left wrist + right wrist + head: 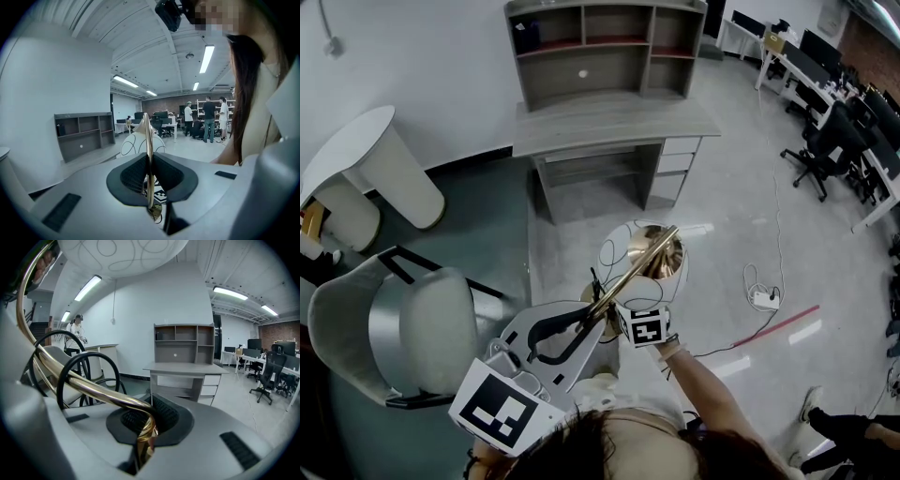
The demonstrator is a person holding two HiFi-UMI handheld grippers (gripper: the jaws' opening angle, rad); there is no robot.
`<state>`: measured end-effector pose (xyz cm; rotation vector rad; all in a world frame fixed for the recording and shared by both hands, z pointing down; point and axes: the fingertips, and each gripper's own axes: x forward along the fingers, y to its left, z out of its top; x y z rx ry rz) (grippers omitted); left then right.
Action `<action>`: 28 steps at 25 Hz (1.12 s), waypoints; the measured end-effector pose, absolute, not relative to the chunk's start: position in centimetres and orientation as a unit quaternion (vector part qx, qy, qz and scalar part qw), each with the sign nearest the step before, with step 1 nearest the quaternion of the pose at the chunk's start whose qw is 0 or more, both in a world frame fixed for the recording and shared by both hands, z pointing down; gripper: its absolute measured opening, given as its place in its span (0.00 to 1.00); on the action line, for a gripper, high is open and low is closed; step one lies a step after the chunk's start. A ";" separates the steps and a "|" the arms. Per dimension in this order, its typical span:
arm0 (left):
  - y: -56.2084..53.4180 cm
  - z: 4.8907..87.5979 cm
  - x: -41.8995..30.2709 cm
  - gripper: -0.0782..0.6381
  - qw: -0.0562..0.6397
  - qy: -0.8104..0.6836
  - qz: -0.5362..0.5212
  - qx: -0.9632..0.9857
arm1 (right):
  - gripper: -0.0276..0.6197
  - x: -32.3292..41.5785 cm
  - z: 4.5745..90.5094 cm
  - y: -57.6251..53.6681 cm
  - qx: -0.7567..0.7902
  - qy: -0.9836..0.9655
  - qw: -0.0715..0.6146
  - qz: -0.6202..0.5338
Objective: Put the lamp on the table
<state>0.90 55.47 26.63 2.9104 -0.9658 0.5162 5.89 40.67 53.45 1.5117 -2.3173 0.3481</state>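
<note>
Left claw (149, 164) clamps the lamp (630, 246) by its stem (147, 136); my right claw (146, 423) grips it too, over the floor (741, 187), apart from the worktop (609, 122).

left gripper (149, 164) clamped, right gripper (147, 423) clamped

Steep overhead head view, two close gripper views, desk (609, 120) shared.

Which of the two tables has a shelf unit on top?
The grey desk ahead of the lamp; the white round table to the left has none.
</note>
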 end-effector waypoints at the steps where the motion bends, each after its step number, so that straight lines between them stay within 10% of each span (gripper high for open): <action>1: 55.0 26.7 1.1 0.17 0.016 -0.311 0.167 0.935 | 0.08 6.0 53.5 40.2 0.533 -0.819 0.175 0.123; 28: 39.2 27.2 10.1 0.17 0.023 -0.331 0.168 0.928 | 0.08 14.5 53.7 23.8 0.524 -0.827 0.167 0.119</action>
